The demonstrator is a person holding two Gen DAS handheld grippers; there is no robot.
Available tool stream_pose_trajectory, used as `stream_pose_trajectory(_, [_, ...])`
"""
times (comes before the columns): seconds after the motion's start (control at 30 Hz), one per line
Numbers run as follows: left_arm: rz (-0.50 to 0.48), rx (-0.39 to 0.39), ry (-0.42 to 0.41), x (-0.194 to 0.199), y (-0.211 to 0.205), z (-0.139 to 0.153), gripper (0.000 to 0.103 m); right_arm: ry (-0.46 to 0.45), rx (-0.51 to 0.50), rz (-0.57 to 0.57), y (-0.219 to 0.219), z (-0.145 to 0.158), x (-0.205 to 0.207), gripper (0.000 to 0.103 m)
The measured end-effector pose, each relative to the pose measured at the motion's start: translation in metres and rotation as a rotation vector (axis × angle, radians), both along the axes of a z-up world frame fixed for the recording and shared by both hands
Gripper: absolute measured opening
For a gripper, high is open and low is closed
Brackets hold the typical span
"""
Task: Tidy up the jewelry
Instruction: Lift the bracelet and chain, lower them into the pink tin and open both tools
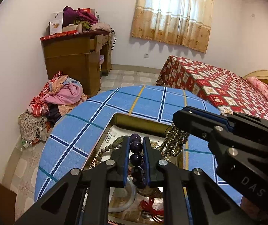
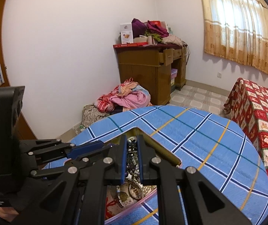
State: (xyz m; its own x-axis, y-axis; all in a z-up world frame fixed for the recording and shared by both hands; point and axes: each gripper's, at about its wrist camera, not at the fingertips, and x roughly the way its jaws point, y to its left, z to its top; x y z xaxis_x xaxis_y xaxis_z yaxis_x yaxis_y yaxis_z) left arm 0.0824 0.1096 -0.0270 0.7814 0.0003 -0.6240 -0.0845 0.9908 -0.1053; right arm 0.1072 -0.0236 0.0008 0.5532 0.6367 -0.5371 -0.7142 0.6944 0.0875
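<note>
ok so the left gripper (image 1: 136, 146) is clenching a string of big glossy dark purple beads (image 1: 136, 147) between its fingers, hanging over the gold-rimmed tray (image 1: 134, 119) on the blue plaid worktop (image 1: 81, 131), and the right gripper (image 2: 132, 150) is pinching a bunch of small speckled olive-brown beads (image 1: 177, 140), dangling right over the same tray

Box (image 1: 134, 121) of jewelry on the table (image 1: 89, 131); bed (image 1: 218, 86) right, dresser (image 1: 74, 61) behind left.

Black left gripper (image 1: 136, 148), blue pads, silver screws
</note>
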Motion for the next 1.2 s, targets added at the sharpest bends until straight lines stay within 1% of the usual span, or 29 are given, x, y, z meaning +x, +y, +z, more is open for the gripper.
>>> stream_pose_trajectory(0.27, [0.012,0.005,0.040,0.007,0.004,-0.016,0.013,0.040,-0.033,0.006,0.009,-0.017,0.006,0.012])
stream_pose_trajectory(0.37, [0.022,0.024,0.054,0.009,0.005,-0.022,0.013,0.052,-0.047,0.006,0.012,-0.023,0.007,0.012])
stream_pose_trajectory(0.73, [0.046,0.011,0.112,0.013,0.015,-0.038,0.014,0.080,-0.096,-0.010,0.015,-0.045,0.012,0.013])
stream_pose_trajectory(0.83, [0.046,0.003,0.128,0.011,0.017,-0.041,0.015,0.087,-0.116,-0.018,0.016,-0.049,0.013,0.015])
stream_pose_trajectory(0.87, [0.047,-0.002,0.130,0.010,0.017,-0.041,0.016,0.089,-0.121,-0.023,0.015,-0.050,0.012,0.022])
stream_pose_trajectory(0.9, [0.045,-0.005,0.132,0.008,0.018,-0.041,0.026,0.091,-0.120,-0.025,0.014,-0.051,0.012,0.031])
stream_pose_trajectory(0.93, [0.059,0.002,0.132,0.006,0.019,-0.041,0.038,0.092,-0.113,-0.032,0.012,-0.050,0.011,0.035])
stream_pose_trajectory(0.97, [0.076,0.010,0.129,0.005,0.019,-0.039,0.045,0.090,-0.111,-0.039,0.009,-0.050,0.011,0.035])
stream_pose_trajectory(1.0, [0.090,0.015,0.121,0.002,0.020,-0.038,0.057,0.092,-0.107,-0.048,0.006,-0.048,0.010,0.035])
stream_pose_trajectory(1.03, [0.081,-0.002,0.109,-0.002,0.022,-0.035,0.061,0.096,-0.102,-0.056,0.002,-0.047,0.010,0.037])
stream_pose_trajectory(1.07, [0.083,-0.008,0.106,-0.004,0.023,-0.034,0.063,0.098,-0.097,-0.065,-0.001,-0.045,0.010,0.043])
stream_pose_trajectory(1.1, [0.087,-0.007,0.101,-0.007,0.023,-0.032,0.066,0.093,-0.092,-0.074,-0.004,-0.043,0.009,0.052])
stream_pose_trajectory(1.13, [0.091,-0.001,0.097,-0.009,0.024,-0.029,0.066,0.087,-0.090,-0.083,-0.006,-0.042,0.008,0.056])
stream_pose_trajectory(1.2, [0.089,-0.003,0.086,-0.014,0.023,-0.026,0.066,0.082,-0.081,-0.102,-0.013,-0.037,0.002,0.057])
